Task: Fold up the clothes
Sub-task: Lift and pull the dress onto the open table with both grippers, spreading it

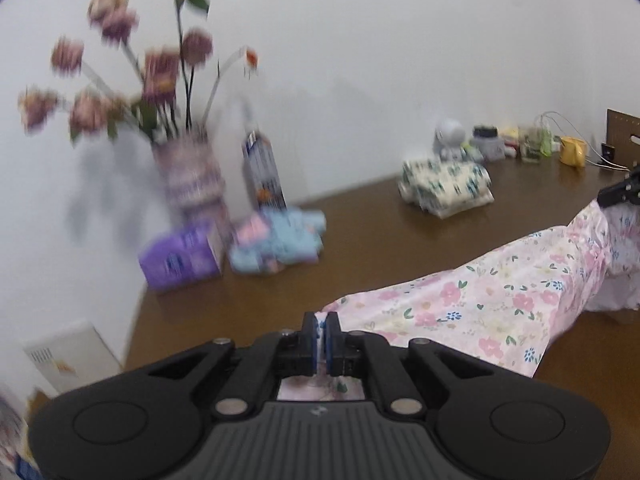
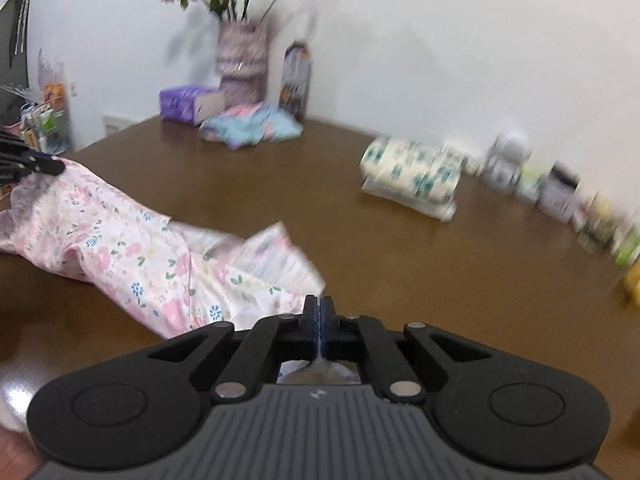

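Left claw [image 1: 321, 326] and right claw [image 2: 319, 312] each pinch an end of the pink floral garment [image 1: 480, 304], sagging onto the table [image 1: 360, 240] middle; I fear thin cloth slipping out.

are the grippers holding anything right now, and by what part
Both hold the pink floral garment. The left gripper and the right gripper each have their jaws shut on an edge of the cloth, at opposite ends.
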Demonstrator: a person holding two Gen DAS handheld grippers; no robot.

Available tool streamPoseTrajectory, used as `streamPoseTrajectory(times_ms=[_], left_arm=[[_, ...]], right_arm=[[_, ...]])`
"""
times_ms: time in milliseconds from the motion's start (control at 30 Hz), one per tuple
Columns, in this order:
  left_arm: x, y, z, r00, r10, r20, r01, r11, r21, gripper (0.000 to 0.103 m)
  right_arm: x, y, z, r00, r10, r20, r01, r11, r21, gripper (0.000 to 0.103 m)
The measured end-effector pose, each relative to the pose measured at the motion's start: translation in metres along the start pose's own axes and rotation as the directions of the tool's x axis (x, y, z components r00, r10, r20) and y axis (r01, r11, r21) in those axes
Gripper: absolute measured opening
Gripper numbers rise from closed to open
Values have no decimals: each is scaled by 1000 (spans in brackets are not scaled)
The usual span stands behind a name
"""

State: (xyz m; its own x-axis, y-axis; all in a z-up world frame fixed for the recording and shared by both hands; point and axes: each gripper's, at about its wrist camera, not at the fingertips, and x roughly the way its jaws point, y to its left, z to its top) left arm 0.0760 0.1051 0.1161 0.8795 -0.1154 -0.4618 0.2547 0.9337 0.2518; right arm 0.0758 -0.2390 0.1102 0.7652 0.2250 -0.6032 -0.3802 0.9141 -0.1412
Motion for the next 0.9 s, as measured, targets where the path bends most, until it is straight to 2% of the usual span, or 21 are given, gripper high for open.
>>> streamPoseTrajectory(times_ms=[133,200,267,333,367,433,500,533,633,667,767,833,900], left_arm=[[11,0,63,990,84,116,-92,993,70,2],[14,7,101,980,94,177,-108,992,70,3],[12,14,136,962,114,248,-131,990,54,3],[1,17,160,933,136,332,-158,987,38,3],[-6,19,169,918,142,370,-165,986,30,3],[-19,17,174,904,129,408,-158,987,37,3],[-28,8,162,898,121,424,-180,979,100,3],[-32,2,151,901,115,418,-186,974,133,3],[-36,-17,98,936,57,347,-130,973,191,3],[-37,-24,76,951,35,309,-99,976,196,3],[-33,-44,10,986,-18,167,-9,987,161,3],[-32,-57,-32,997,-42,72,32,991,127,3],[-31,-66,-60,998,-65,2,65,993,102,3]], right_arm=[[0,-7,38,989,-111,96,119,990,-81,0],[-4,-11,54,979,-150,138,165,981,-106,0],[-9,-15,70,968,-181,176,204,971,-124,0],[-14,-19,85,954,-210,214,243,960,-140,0],[-17,-21,92,946,-225,233,262,954,-147,0],[-22,-25,107,929,-252,271,302,940,-161,0],[-27,-29,123,910,-277,309,341,924,-173,0],[-30,-31,130,899,-290,328,360,916,-178,0],[-37,-37,153,864,-324,385,418,888,-191,0],[-36,-36,147,870,-320,375,410,892,-190,0],[-23,-27,93,925,-265,271,316,934,-166,0],[-14,-21,58,954,-222,201,253,957,-144,0],[-5,-15,22,976,-174,131,190,975,-117,0]])
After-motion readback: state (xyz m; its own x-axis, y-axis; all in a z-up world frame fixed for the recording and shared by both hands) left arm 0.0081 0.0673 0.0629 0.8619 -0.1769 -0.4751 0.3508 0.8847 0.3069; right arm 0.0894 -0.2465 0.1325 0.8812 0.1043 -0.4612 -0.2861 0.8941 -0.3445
